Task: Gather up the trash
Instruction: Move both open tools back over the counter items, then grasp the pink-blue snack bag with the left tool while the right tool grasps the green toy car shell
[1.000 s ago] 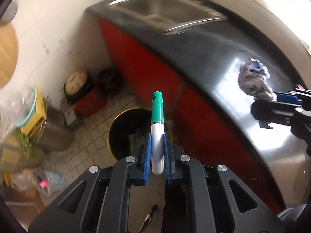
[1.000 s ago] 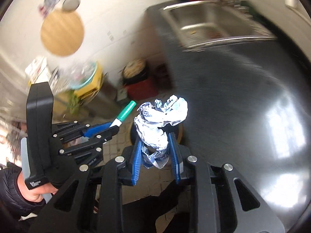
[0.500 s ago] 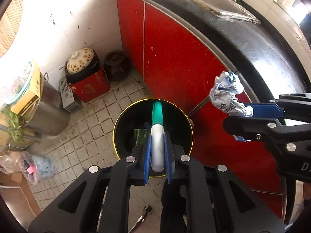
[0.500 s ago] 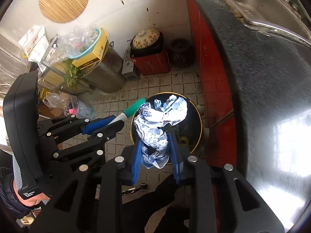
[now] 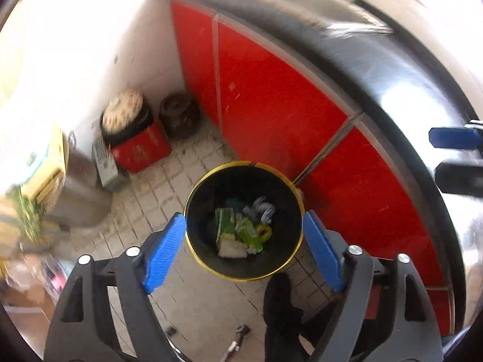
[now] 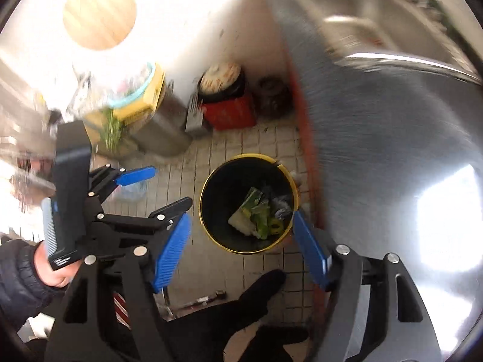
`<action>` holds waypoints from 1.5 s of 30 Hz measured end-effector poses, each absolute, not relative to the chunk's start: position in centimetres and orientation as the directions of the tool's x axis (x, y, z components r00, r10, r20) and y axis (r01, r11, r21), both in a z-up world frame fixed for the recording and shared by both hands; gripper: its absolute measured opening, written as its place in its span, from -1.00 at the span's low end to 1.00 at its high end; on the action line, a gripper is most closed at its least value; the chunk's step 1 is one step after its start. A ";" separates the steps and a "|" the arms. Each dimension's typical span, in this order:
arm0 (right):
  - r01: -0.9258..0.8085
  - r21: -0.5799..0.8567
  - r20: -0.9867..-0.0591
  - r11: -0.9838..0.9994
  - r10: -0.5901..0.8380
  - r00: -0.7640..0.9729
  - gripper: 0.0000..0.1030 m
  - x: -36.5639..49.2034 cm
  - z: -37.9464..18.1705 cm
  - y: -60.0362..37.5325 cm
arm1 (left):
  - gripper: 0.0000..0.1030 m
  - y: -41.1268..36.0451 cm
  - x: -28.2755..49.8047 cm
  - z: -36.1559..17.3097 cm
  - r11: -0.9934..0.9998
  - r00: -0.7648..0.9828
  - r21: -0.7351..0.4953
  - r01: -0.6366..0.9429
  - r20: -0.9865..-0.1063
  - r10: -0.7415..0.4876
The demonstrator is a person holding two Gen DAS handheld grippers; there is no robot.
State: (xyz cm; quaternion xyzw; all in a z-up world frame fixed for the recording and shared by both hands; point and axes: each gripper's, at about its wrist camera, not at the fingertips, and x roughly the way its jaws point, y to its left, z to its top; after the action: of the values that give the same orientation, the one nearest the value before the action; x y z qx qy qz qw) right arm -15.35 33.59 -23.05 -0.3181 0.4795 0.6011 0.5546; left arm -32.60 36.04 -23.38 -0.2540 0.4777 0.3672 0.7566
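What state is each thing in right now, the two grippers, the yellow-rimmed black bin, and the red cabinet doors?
Left gripper: open, nothing between its blue pads, jaws just opened.
Right gripper: open, empty, jaws just opened.
Black bin with yellow rim: upright on the tiled floor, uncovered, scraps at the bottom.
Crumpled wrapper: lying inside the bin.
Red cabinet doors: shut.

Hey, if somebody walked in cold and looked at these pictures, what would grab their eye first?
Probably the round black bin with the yellow rim, standing on the tiled floor against the bright red cabinet doors, with green and white scraps in its bottom. Next come the blue pads of the left gripper and right gripper, both wide open and empty above it.
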 end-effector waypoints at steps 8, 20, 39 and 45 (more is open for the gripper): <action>-0.888 0.164 -0.849 0.429 0.520 0.094 0.47 -5.0 -12.9 18.5 | 0.62 27.3 -20.3 -14.3 0.882 0.533 -0.079 -0.465 -0.820 0.208; -0.478 0.118 -0.762 0.870 0.388 0.519 0.47 2.4 -7.1 -11.2 | 0.69 6.8 -0.8 -7.3 0.984 0.650 -0.089 0.157 -0.741 -0.170; -0.330 0.167 -0.769 0.929 0.332 0.546 0.47 13.2 -11.3 -21.3 | 0.69 1.8 11.0 -10.5 0.971 0.629 0.017 0.238 -0.765 -0.141; -0.348 0.139 -0.821 0.927 0.304 0.482 0.47 21.7 -16.5 -19.4 | 0.69 1.7 17.9 -14.2 0.948 0.591 0.093 0.305 -0.799 -0.112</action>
State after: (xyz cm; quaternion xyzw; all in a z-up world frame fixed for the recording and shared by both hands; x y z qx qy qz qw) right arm 21.73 -19.41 -16.46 -0.0230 0.4722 0.1895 0.8606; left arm 17.89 1.67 -14.17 0.1105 0.4364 -0.1176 0.8852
